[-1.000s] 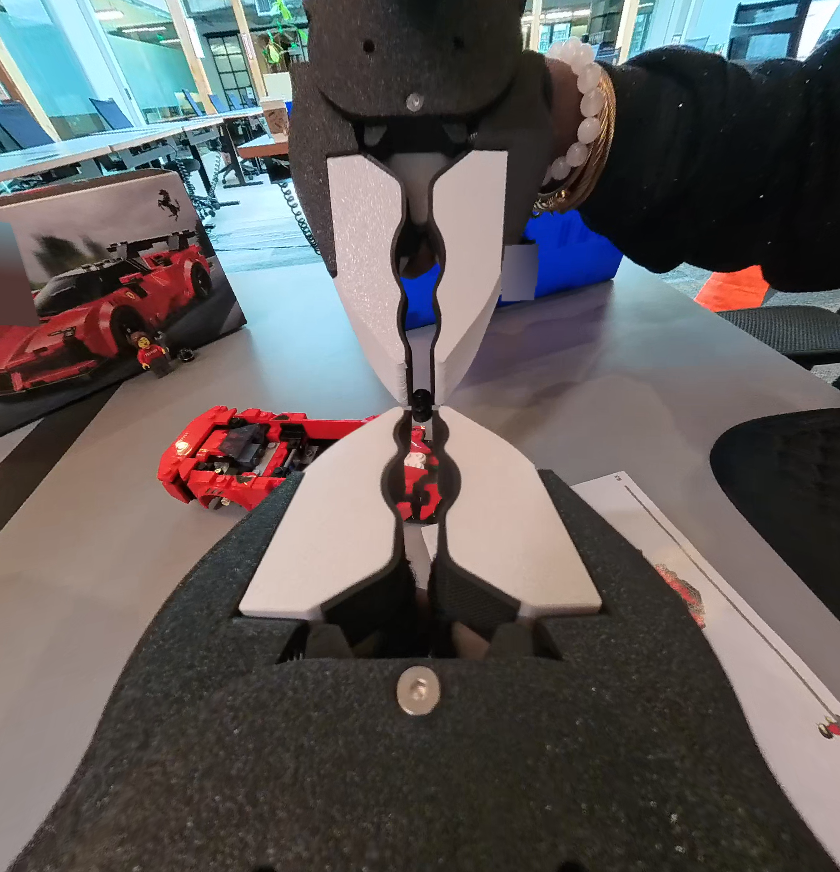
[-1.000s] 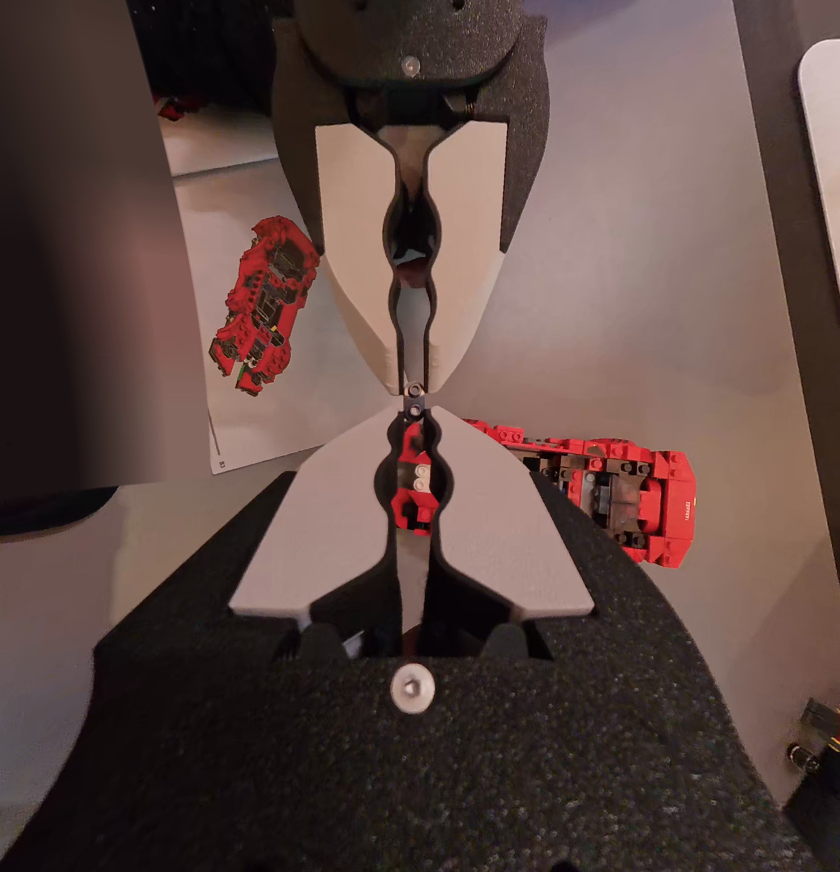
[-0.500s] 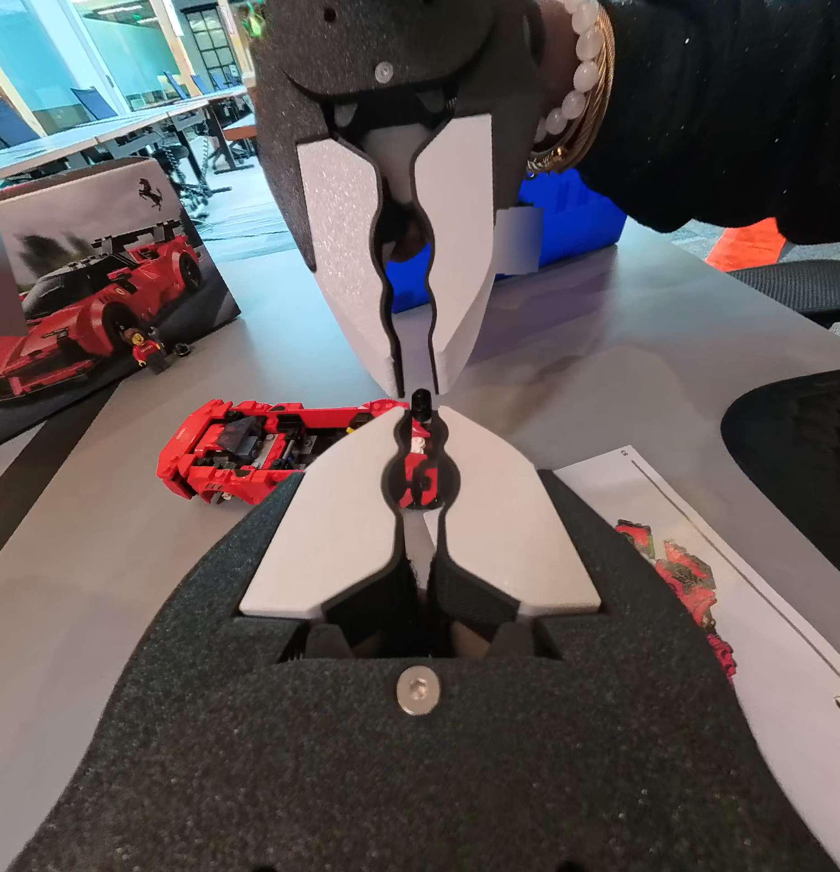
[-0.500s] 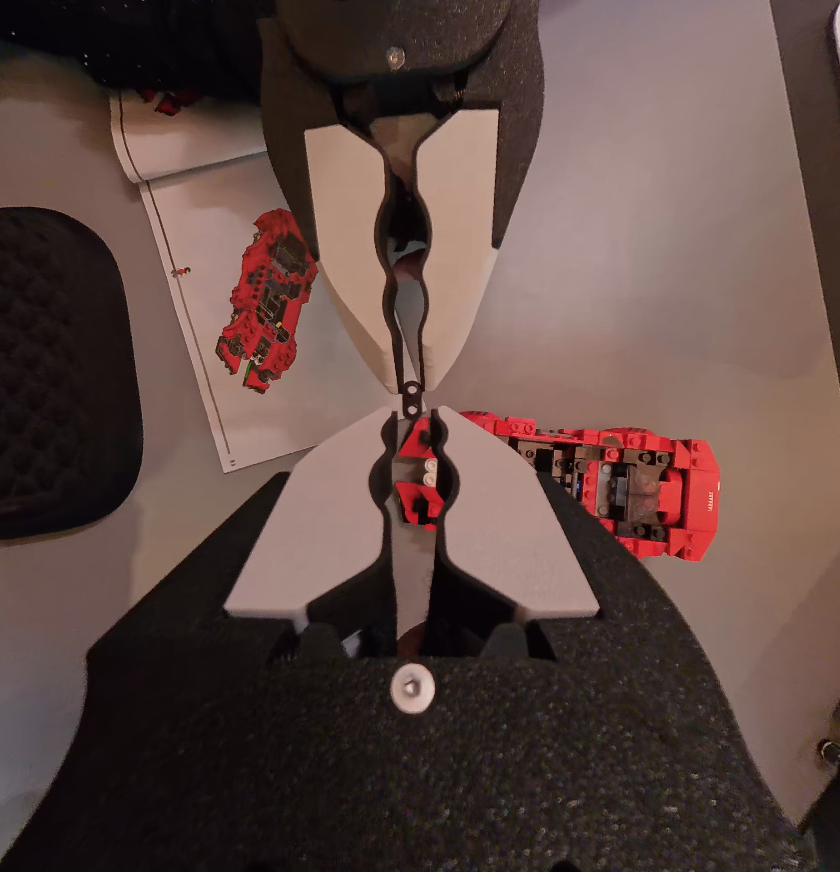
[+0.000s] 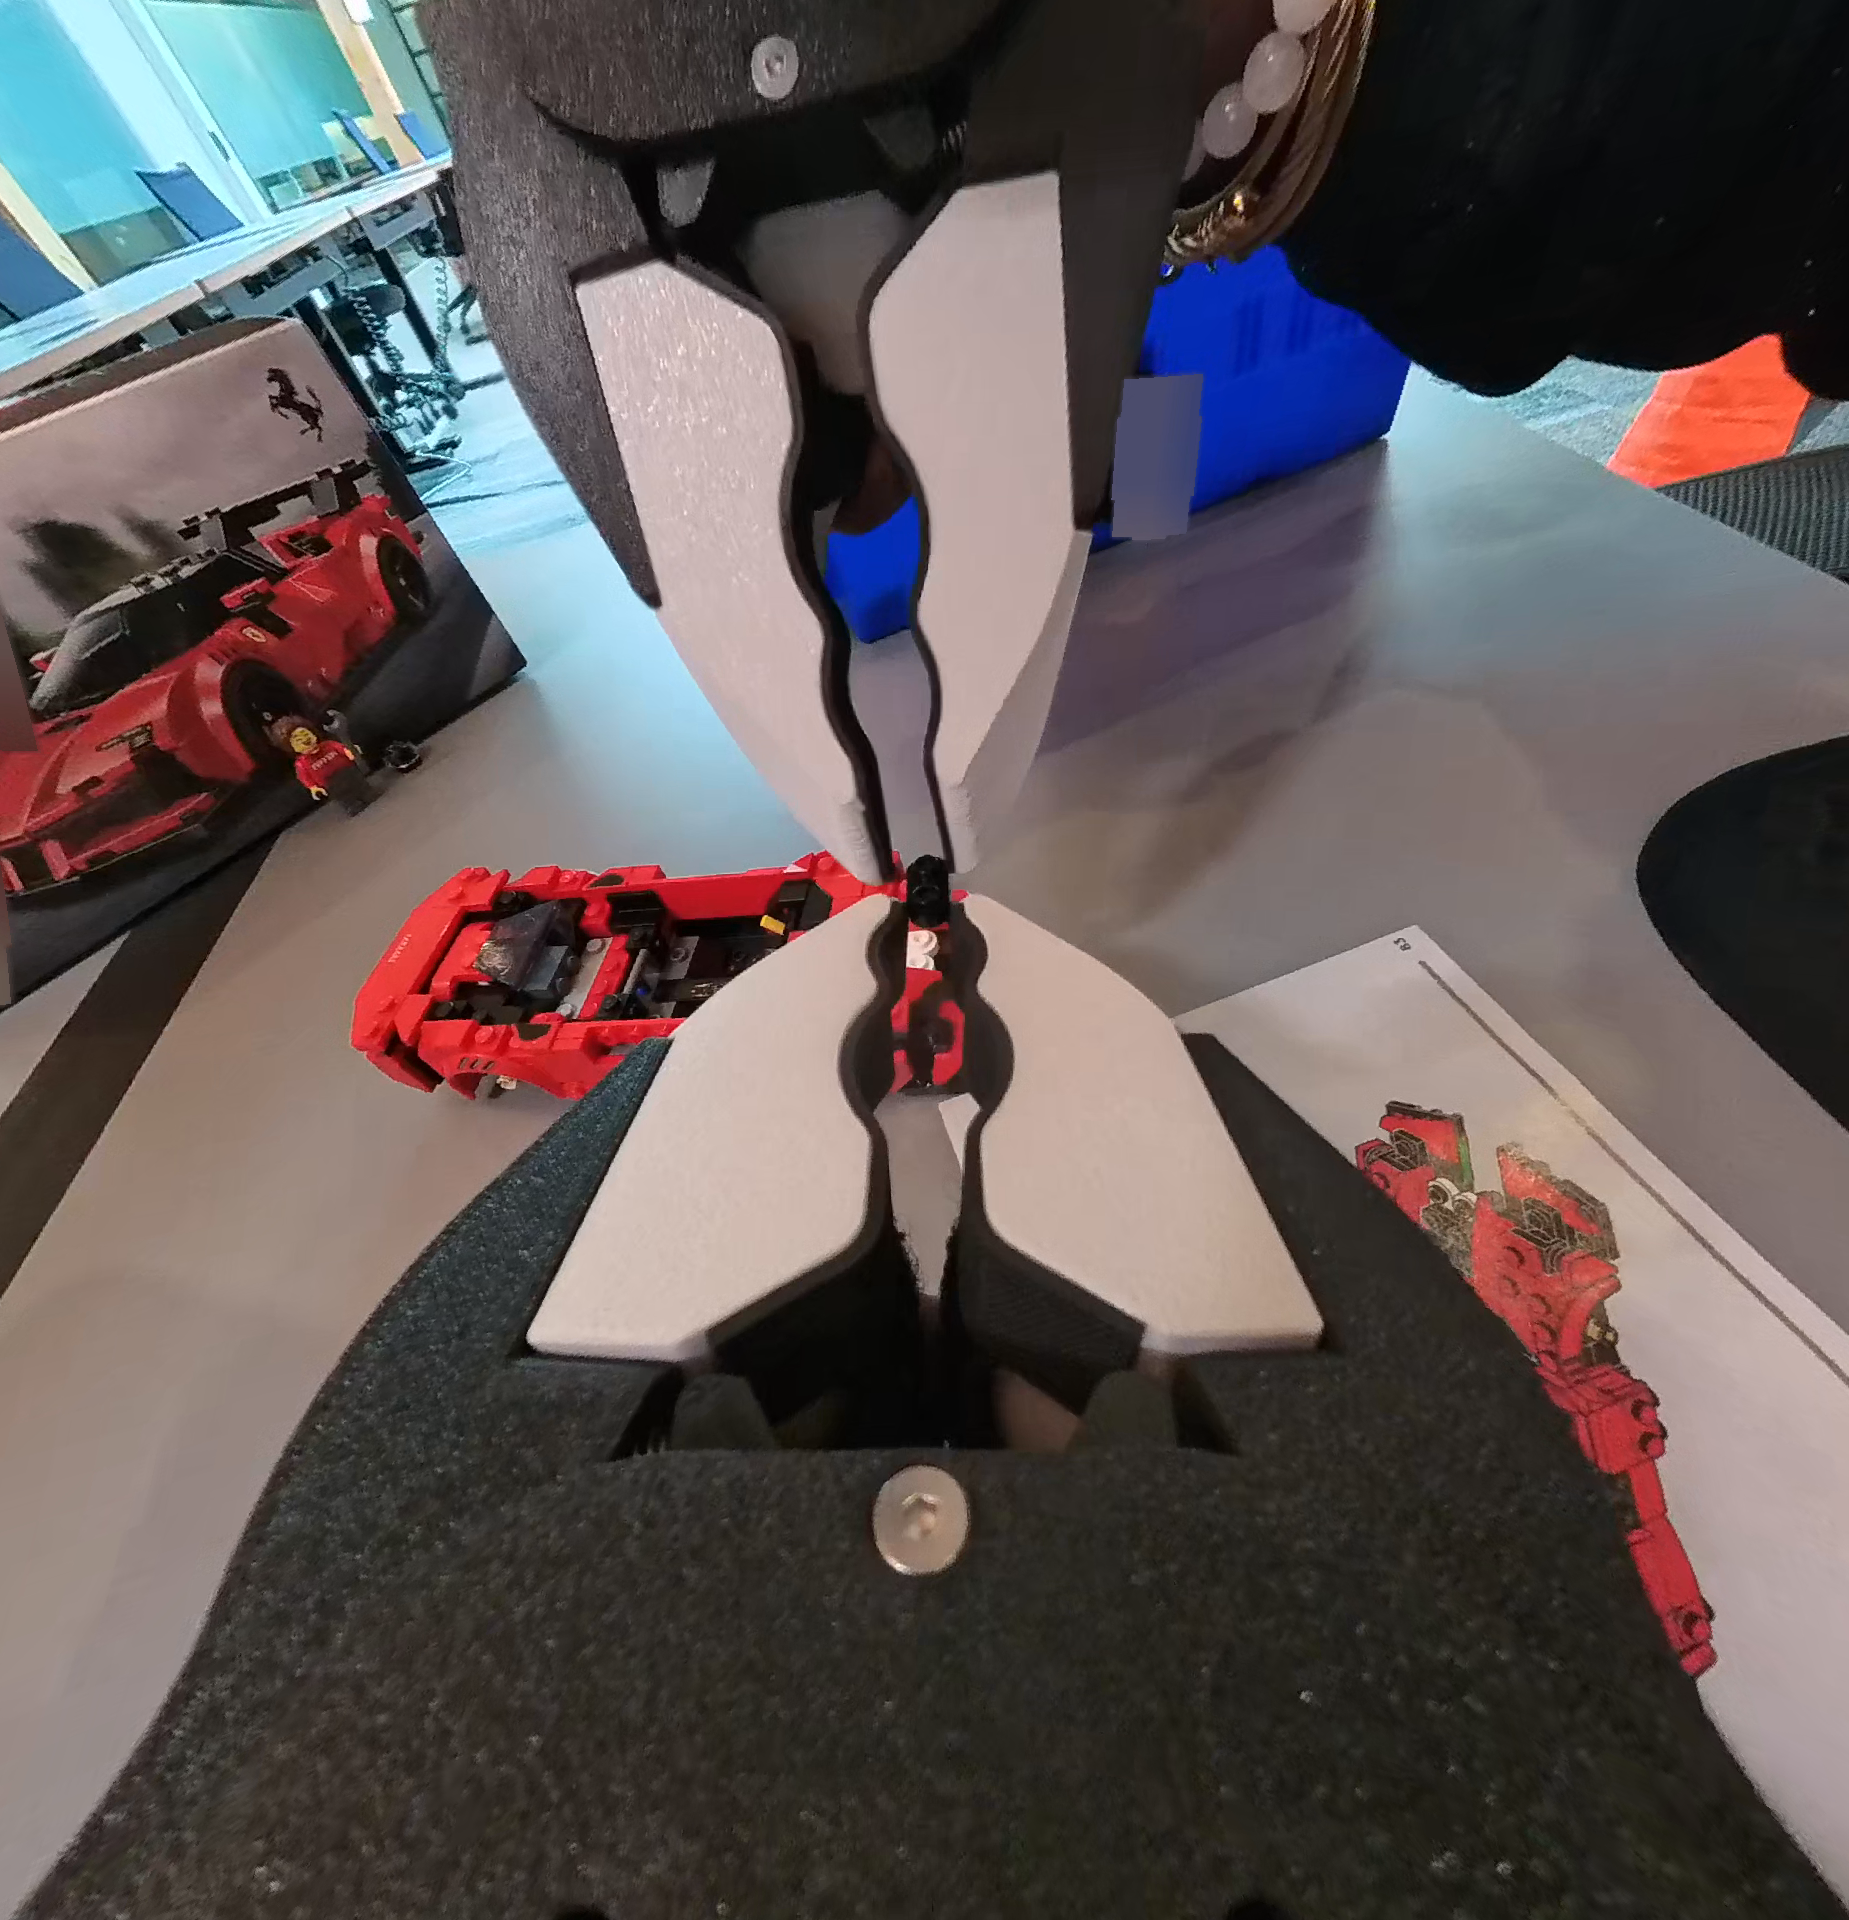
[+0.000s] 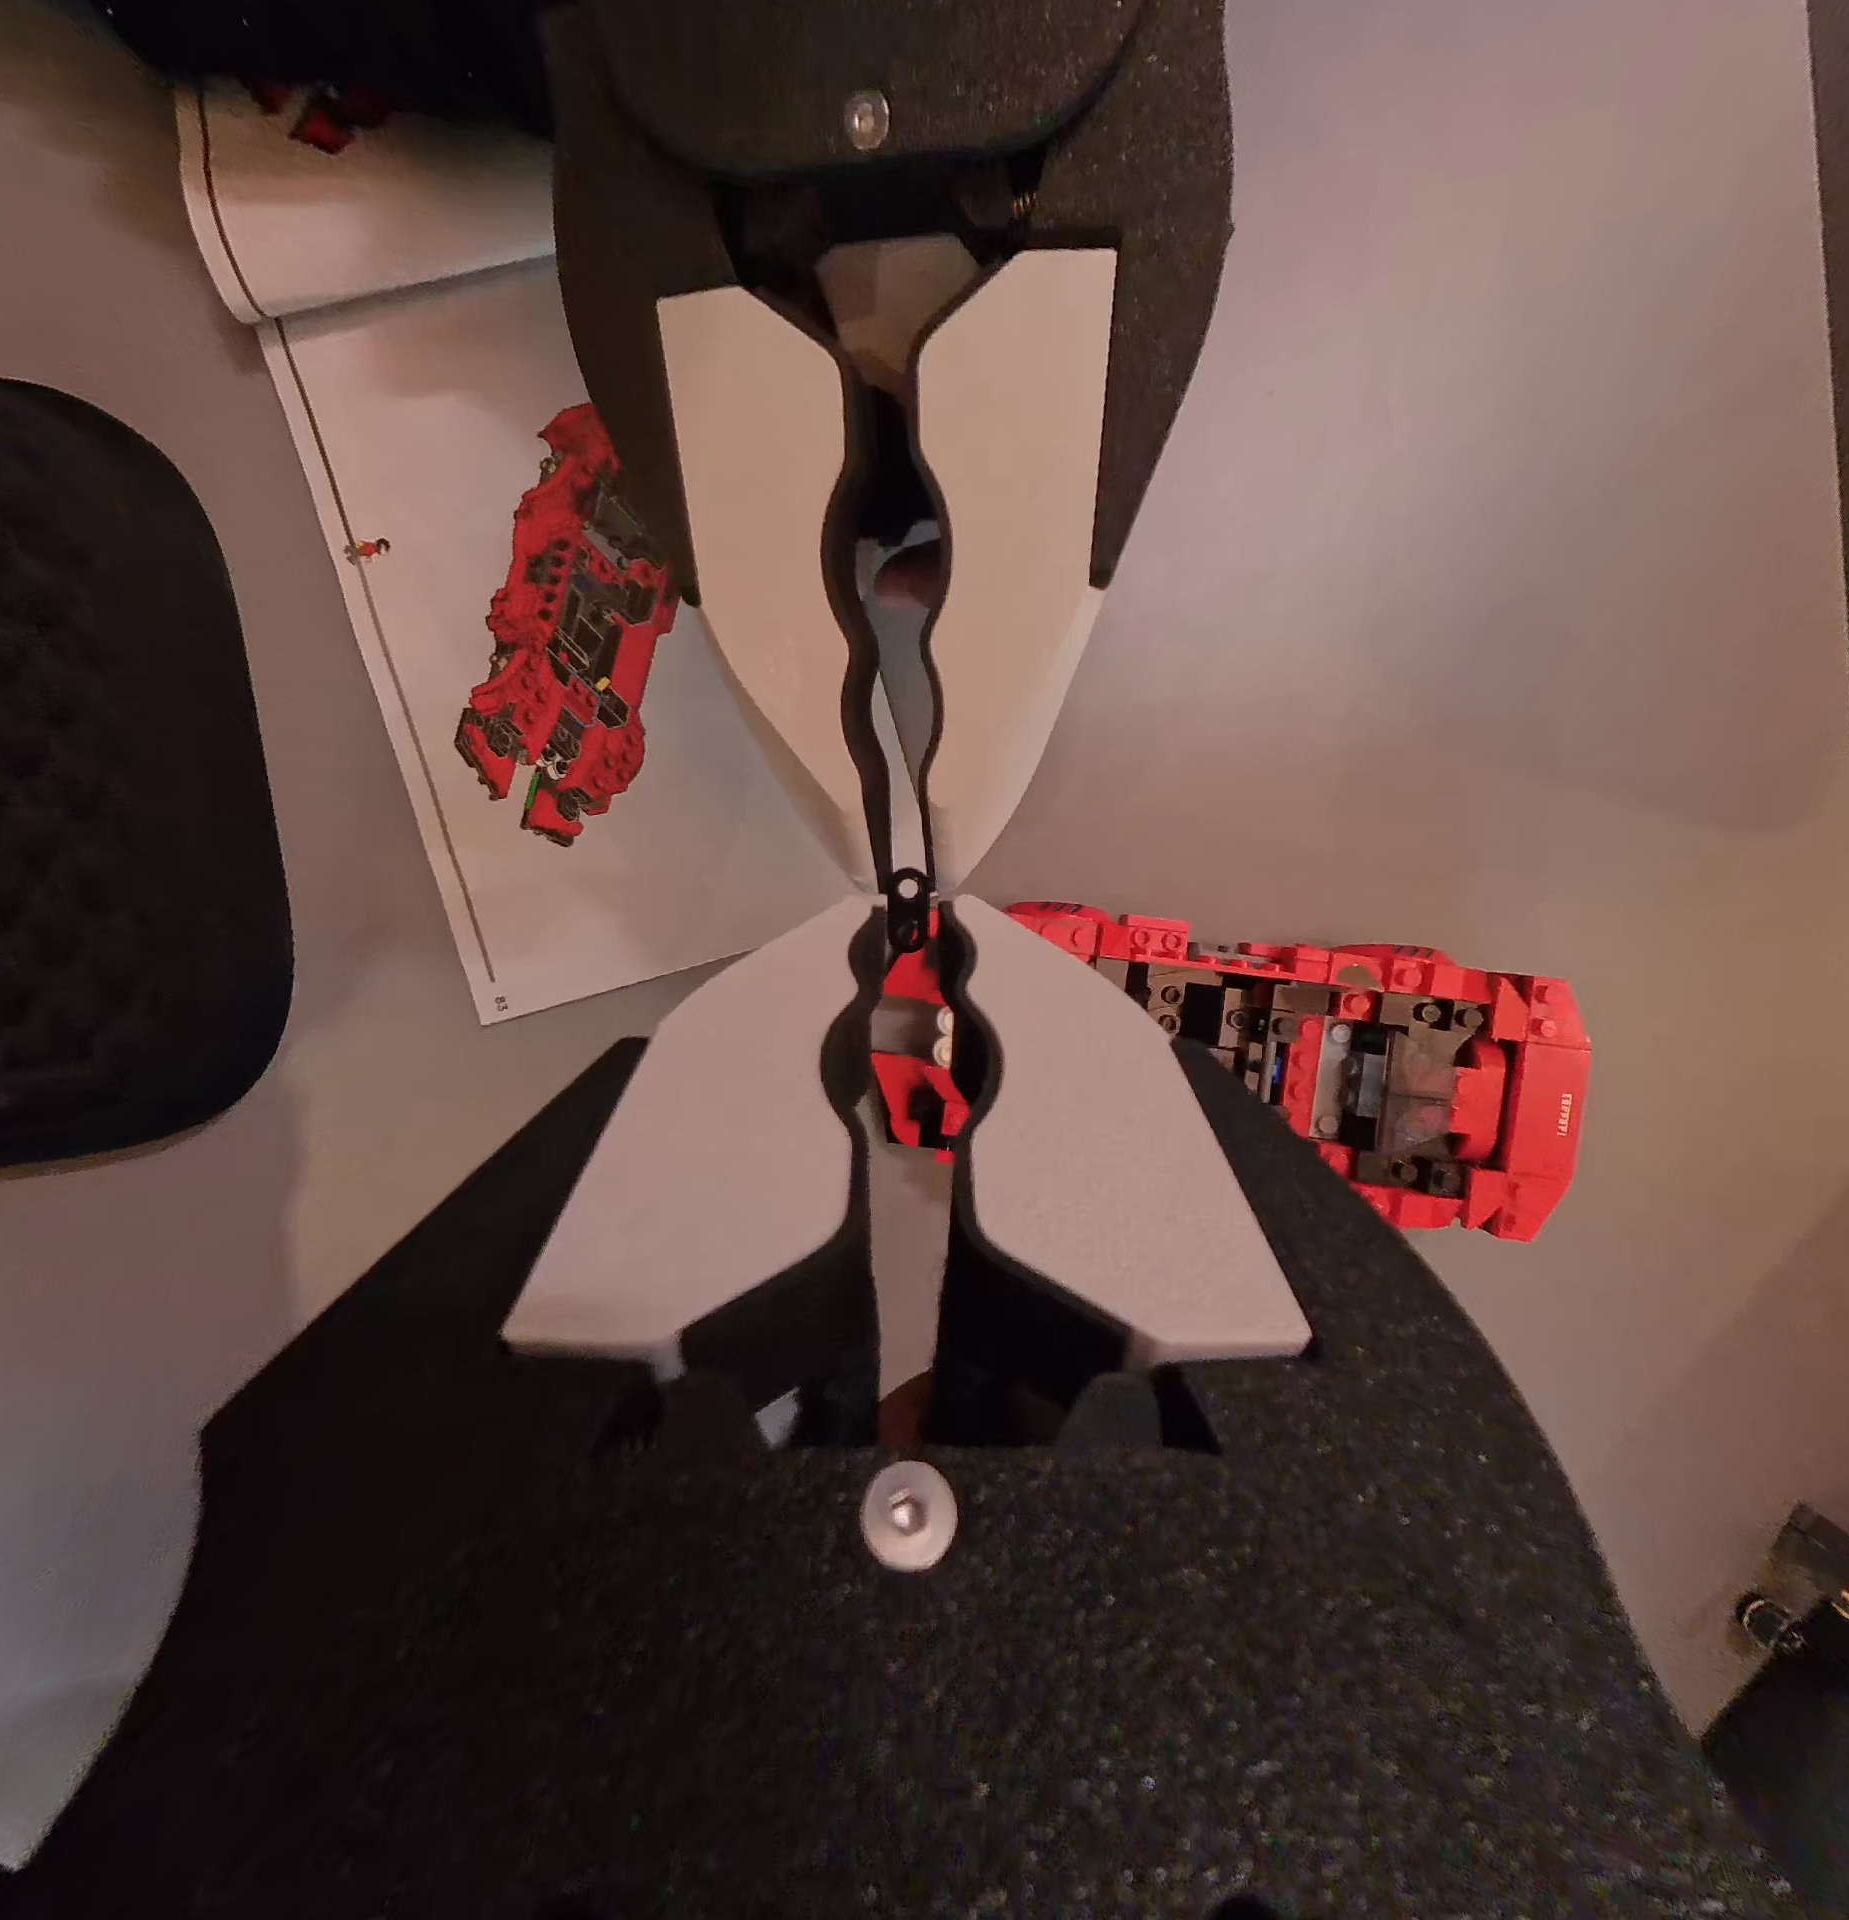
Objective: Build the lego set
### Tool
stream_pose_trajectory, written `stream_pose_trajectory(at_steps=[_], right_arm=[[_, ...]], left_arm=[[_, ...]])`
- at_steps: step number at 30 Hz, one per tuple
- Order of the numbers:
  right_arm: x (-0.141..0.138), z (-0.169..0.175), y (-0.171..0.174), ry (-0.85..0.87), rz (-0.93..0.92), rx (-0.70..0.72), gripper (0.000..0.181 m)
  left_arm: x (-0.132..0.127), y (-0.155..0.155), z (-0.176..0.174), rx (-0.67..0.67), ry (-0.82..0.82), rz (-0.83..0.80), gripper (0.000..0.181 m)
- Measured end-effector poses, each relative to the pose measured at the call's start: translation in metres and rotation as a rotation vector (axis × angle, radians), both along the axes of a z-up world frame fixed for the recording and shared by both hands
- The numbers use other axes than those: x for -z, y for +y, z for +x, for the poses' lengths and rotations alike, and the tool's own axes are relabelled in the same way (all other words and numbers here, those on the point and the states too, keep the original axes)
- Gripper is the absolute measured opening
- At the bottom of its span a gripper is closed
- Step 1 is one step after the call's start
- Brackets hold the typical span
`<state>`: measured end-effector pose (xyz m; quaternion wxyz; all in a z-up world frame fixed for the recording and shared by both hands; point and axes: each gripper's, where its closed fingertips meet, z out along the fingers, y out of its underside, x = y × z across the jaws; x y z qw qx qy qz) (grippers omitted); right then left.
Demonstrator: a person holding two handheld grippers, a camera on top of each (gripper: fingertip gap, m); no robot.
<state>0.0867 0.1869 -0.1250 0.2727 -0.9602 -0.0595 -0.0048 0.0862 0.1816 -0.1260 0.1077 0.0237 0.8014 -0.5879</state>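
A small black lego piece (image 5: 927, 885) with two holes sits between the tips of both grippers, above the table. My left gripper (image 5: 925, 906) is shut on its near end. My right gripper (image 5: 915, 847) comes down from above in the left wrist view, tip to tip with the left one. In the right wrist view the same piece (image 6: 907, 906) lies between my right gripper (image 6: 909, 914) and my left gripper (image 6: 904, 878), both pinched on it. The partly built red lego car (image 5: 546, 966) lies on the grey table below and also shows in the right wrist view (image 6: 1367, 1060).
The open instruction booklet (image 5: 1315, 1060) lies right of the car and shows in the right wrist view (image 6: 411, 727). The set's box (image 5: 172, 623) stands at the far left, with a blue bin (image 5: 1273, 395) behind. A black chair (image 5: 1782, 883) is at the table's right edge. Loose parts (image 6: 1834, 1600) lie nearby. My left and right fingertips are right by each other.
Both grippers have shifted together with the black piece still between their tips. More of the booklet page now shows. The jaws' spacing looks the same.
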Motion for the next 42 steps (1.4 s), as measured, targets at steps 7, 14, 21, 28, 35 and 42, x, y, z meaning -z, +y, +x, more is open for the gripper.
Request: stream_pose_trajectory(at_steps=[7,14,21,28,35,42], right_arm=[[0.003,0.000,-0.001,0.002,-0.031,-0.003,0.009],[0.006,0.000,-0.003,-0.005,-0.060,-0.012,0.008],[0.006,0.007,-0.013,-0.010,-0.084,0.015,0.008],[0.038,0.022,-0.040,-0.068,-0.289,0.077,0.008],[0.047,0.025,-0.033,-0.078,-0.341,0.072,0.008],[0.050,0.024,-0.033,-0.054,-0.368,0.080,0.008]], left_arm=[[0.001,-0.001,0.000,0.002,-0.003,0.004,0.007],[0.001,-0.001,0.000,0.002,-0.007,0.005,0.007],[0.000,-0.001,0.003,-0.018,0.014,-0.001,0.009],[0.019,0.005,0.017,-0.103,0.043,0.092,0.009],[0.018,0.006,0.018,-0.104,0.057,0.076,0.006],[0.018,0.006,0.018,-0.102,0.057,0.077,0.005]])
